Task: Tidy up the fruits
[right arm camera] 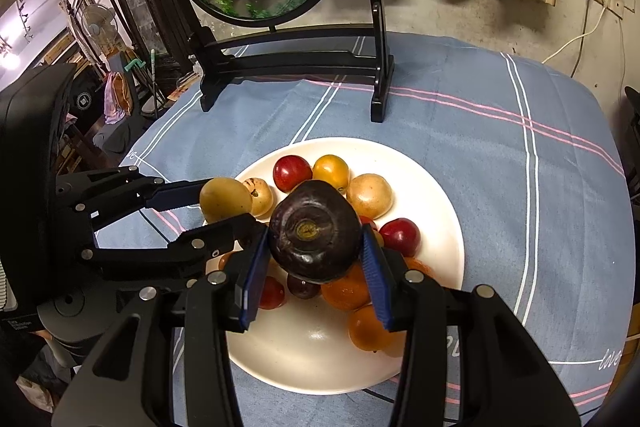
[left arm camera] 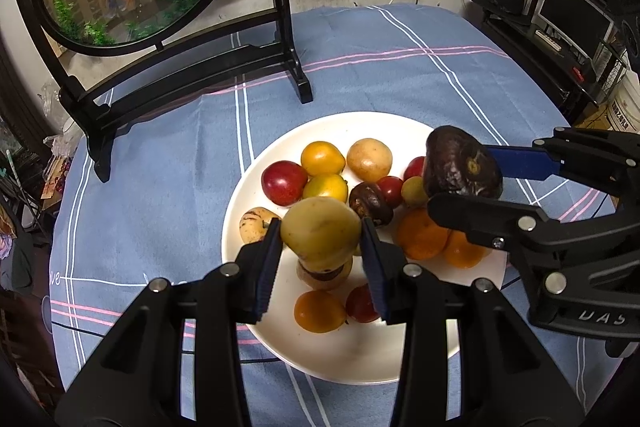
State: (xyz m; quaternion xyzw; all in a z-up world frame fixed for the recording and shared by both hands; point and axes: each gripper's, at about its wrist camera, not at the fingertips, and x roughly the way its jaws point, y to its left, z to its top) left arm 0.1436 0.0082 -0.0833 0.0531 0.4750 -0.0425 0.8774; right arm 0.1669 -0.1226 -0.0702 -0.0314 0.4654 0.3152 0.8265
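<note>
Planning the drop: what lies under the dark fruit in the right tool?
Under the dark fruit: oranges and a small dark fruit on the plate. Anything directly beneath is hidden.

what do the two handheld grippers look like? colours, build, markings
Both match: left gripper and right gripper have matte black angular linkage arms with silver round pivot pins, and blue ribbed pads on the fingers. Pale embossed lettering on the right one's body, unreadable.
</note>
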